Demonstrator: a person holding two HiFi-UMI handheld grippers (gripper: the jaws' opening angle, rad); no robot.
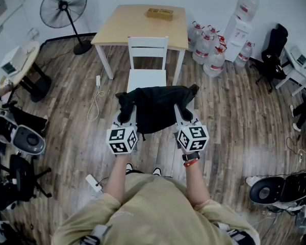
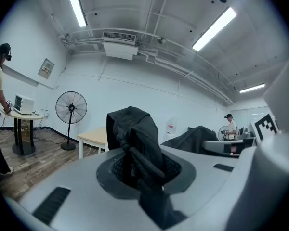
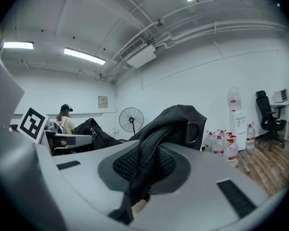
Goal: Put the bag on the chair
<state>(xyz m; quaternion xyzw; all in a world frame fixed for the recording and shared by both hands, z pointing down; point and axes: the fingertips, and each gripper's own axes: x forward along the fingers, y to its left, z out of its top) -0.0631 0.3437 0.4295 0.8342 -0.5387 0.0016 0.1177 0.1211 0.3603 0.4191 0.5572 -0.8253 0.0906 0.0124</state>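
White chair [image 1: 148, 60] stands against wooden counter [image 1: 137, 24]; fan [image 1: 64, 6] at left, water bottles [image 1: 209, 50] at right. Black bag [image 1: 155, 108] hangs above floor [image 1: 234, 116], just before chair seat, stretched between both grippers. Left hand-held gripper [image 1: 127, 114] clenched on bag fabric; right hand-held gripper [image 1: 181, 115] clenched on bag strap. Both near level, arms reaching forward. Bag hides seat's front edge; jaw tips buried in fabric.

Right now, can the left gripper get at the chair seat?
Probably yes. The white chair stands straight ahead, seat bare, nothing visible between. The left gripper, shut on the black bag, sits close to the seat's front edge in the head view.
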